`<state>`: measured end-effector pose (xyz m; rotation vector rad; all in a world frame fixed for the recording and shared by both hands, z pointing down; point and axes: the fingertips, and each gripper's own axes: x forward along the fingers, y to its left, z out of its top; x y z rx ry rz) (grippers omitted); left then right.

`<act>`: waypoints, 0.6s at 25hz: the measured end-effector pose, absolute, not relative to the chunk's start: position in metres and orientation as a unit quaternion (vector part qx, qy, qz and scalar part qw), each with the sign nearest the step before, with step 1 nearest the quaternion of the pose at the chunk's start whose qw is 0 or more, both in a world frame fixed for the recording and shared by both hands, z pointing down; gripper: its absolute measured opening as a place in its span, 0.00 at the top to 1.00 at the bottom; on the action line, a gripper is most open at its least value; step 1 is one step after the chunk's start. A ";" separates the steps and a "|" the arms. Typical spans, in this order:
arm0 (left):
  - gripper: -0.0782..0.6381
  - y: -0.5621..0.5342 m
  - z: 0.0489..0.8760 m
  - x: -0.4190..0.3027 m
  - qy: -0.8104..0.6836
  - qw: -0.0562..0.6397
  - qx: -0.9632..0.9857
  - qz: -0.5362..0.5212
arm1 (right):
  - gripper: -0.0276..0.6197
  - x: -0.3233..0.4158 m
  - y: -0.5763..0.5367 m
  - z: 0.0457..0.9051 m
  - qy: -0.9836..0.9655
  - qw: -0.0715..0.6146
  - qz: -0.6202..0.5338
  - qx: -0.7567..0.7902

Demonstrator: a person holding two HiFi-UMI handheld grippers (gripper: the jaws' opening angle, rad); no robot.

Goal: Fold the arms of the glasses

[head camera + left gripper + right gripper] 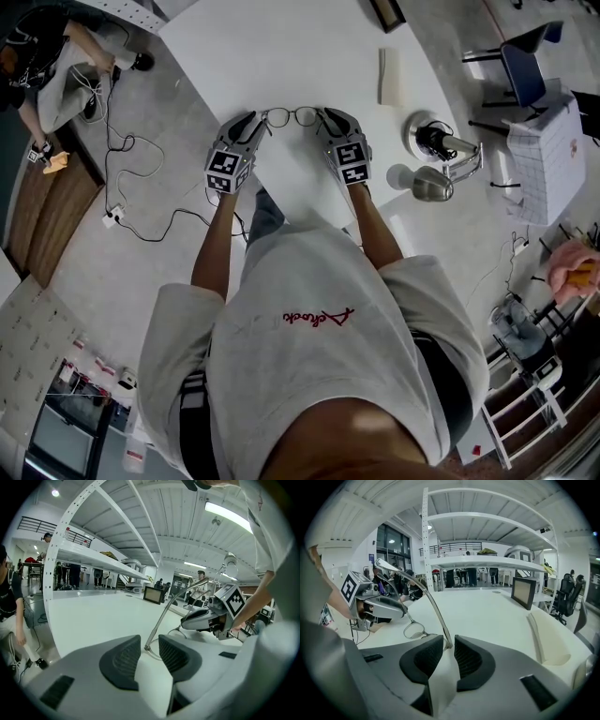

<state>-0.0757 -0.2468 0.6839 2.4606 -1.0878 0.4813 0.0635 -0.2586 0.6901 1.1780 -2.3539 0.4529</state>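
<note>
Glasses [306,116] rest on the white table [281,47], arms raised. Left tool [260,121] and right tool [324,117]: jaws apart around a hinge, not pressing. The head view hides both hinges.

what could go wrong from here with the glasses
1. The glasses have only their thin hinges between the tips of the open left gripper and right gripper. Closing slightly off could miss, or flick the frame across the table.
2. The left-hand arm and right-hand arm rise steeply from the table. A hard squeeze by the fingers or an uneven push might bend them.
</note>
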 end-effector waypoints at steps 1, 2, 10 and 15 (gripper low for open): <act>0.72 -0.247 0.684 -0.075 -0.389 0.203 0.882 0.173 | 0.80 0.064 -0.259 0.690 -0.857 0.234 0.163 0.428; 0.72 -0.248 0.684 -0.074 -0.388 0.202 0.882 0.173 | 0.82 0.064 -0.260 0.690 -0.857 0.235 0.162 0.428; 0.81 -0.249 0.682 -0.070 -0.382 0.187 0.886 0.185 | 0.88 0.064 -0.263 0.686 -0.861 0.238 0.150 0.424; 0.82 -0.249 0.683 -0.070 -0.376 0.171 0.887 0.205 | 0.88 0.064 -0.264 0.686 -0.862 0.235 0.151 0.422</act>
